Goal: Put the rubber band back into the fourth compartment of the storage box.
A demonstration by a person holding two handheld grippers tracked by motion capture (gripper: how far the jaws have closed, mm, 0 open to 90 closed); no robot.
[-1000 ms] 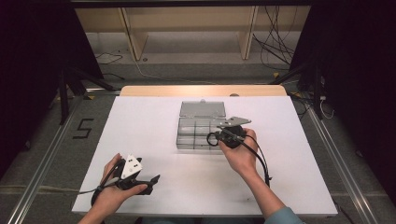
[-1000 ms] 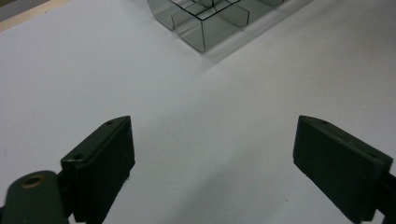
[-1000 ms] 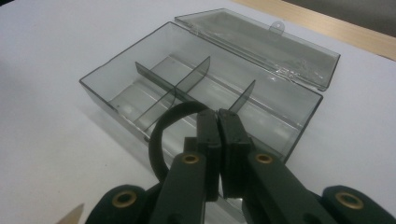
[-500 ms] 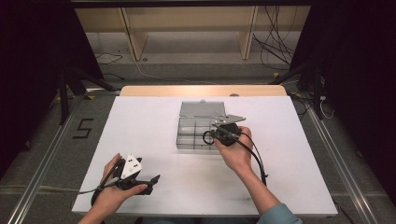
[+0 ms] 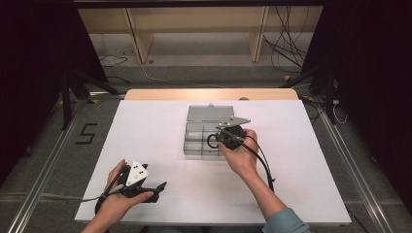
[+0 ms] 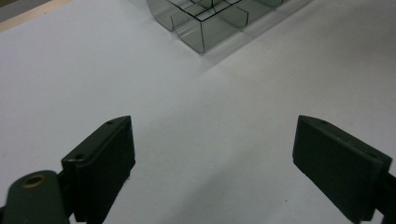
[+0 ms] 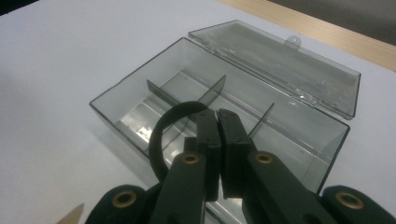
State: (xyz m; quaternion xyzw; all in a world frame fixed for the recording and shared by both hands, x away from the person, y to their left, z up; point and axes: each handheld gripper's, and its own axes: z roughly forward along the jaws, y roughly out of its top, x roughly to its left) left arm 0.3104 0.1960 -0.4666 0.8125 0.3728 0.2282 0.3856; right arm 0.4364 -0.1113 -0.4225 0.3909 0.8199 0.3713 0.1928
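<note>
A clear plastic compartment box [image 5: 194, 145] stands in the middle of the white table [image 5: 145, 131], its lid [image 5: 209, 112] swung open to the far side. My right gripper [image 5: 218, 139] hangs over the box's right part, shut on a black elastic loop [image 5: 212, 141]. In the right gripper view the loop [image 7: 161, 130] curls out to the left of the closed jaws [image 7: 218, 114], above the divided compartments [image 7: 140, 116]. My left gripper [image 5: 158, 191] rests near the table's front left, open with nothing between its jaws [image 6: 215, 154]. The box corner [image 6: 205, 28] lies well beyond it.
A wooden strip [image 5: 209, 93] edges the table's far side, with a shelf frame [image 5: 194, 34] and loose cables [image 5: 286, 48] on the floor behind. The right gripper's cable [image 5: 262, 160] trails back along the forearm. Bare white tabletop surrounds the box.
My right gripper has shifted slightly left over the box, still holding the black loop. The left gripper has stayed put.
</note>
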